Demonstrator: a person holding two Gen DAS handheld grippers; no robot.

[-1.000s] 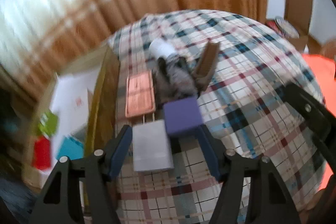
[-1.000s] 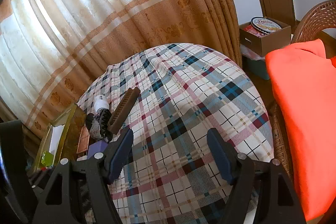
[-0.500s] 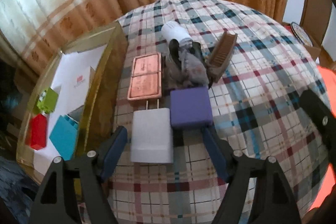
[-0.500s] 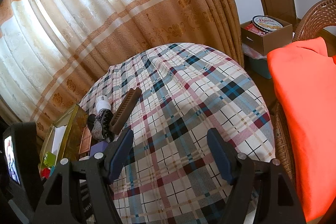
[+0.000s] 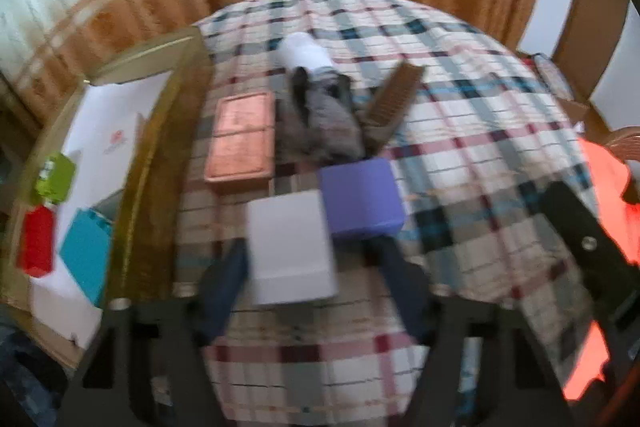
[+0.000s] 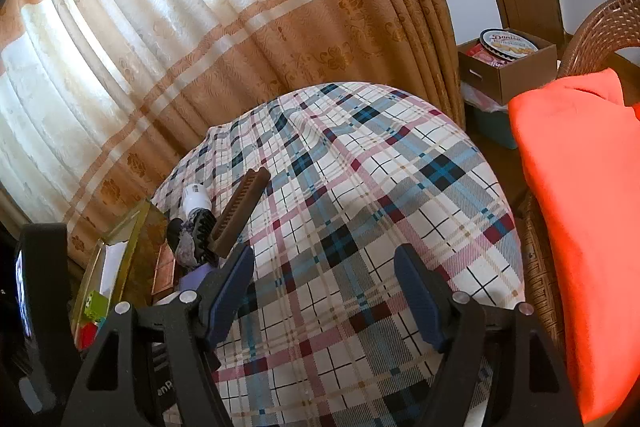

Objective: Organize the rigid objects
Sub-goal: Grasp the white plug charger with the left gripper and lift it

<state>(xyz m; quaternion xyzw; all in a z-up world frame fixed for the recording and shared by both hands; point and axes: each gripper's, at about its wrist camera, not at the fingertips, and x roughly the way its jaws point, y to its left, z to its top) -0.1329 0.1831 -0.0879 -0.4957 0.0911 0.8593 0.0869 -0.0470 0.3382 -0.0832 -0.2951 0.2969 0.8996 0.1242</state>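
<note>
With its jaws closing around the white box (image 5: 292, 247), the left tool (image 5: 316, 275) could nudge the purple box (image 5: 360, 199) touching it at two o'clock.

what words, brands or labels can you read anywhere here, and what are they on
"Danisa": on the round blue tin lid in the cardboard box beside the curtain.
Smaller lettering under it on that lid: too small to read.
Red logo and text on the white paper in the gold tray: blurred, unreadable.
White letters on the right gripper's body: partly cut off, unreadable.
</note>
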